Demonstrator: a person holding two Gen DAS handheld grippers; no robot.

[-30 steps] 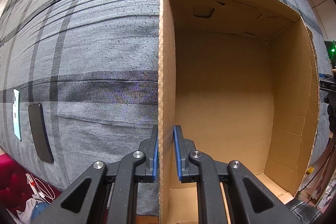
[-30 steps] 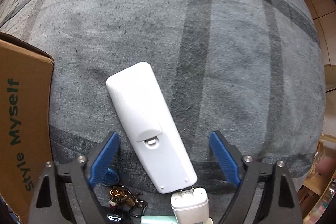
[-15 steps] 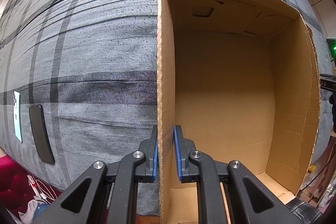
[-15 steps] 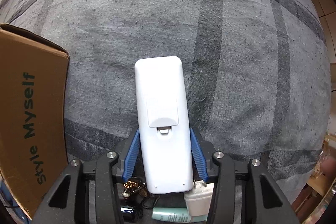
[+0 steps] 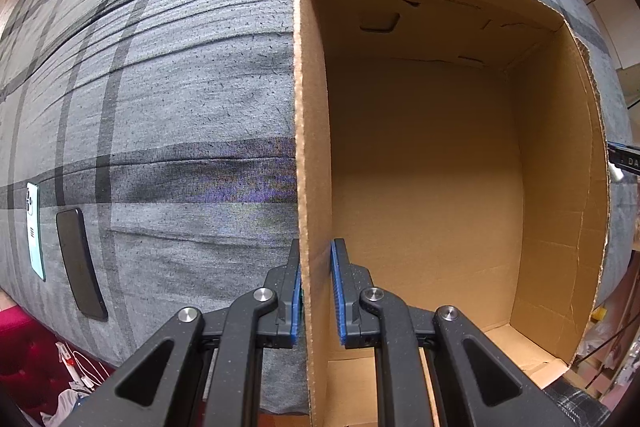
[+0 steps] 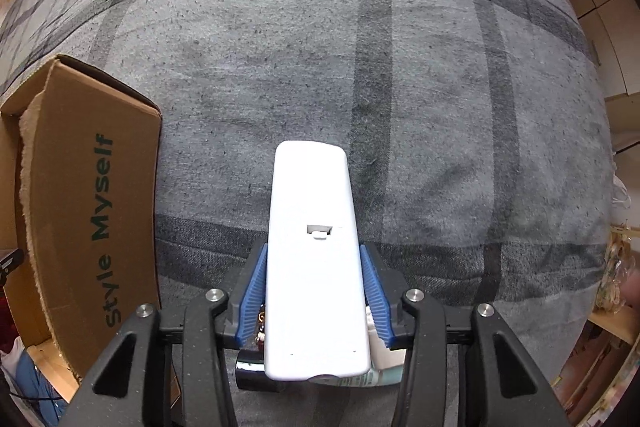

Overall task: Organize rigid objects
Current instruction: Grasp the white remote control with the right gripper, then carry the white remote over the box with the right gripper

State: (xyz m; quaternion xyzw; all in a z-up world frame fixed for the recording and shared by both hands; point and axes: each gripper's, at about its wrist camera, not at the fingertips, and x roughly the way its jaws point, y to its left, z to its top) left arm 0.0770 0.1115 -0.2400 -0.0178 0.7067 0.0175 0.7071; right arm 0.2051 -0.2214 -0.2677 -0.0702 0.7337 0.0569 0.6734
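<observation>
A white remote (image 6: pixel 312 219), back side up with its battery cover showing, hangs lifted a little above the grey plaid bedcover (image 6: pixel 400 67). My right gripper (image 6: pixel 314 251) is shut on the remote, blue pads pressed to its long sides. An open cardboard box (image 5: pixel 560 187) stands on the bed with nothing visible inside. My left gripper (image 5: pixel 316 247) is shut on the box's left wall (image 5: pixel 308 107), one pad inside and one outside. In the right wrist view the box (image 6: pixel 80 207) sits at the left, printed "Style Myself".
A mint-backed phone (image 5: pixel 34 227) and a black phone (image 5: pixel 80 263) lie at the bed's left edge. Under the held remote lie small items: a dark object (image 6: pixel 250 373), a pale green tube (image 6: pixel 380 379) and a white plug (image 6: pixel 374 327).
My right gripper closed on the white remote, straightened it between the pads and raised it off the bedcover. The left gripper kept its hold on the box wall without moving.
</observation>
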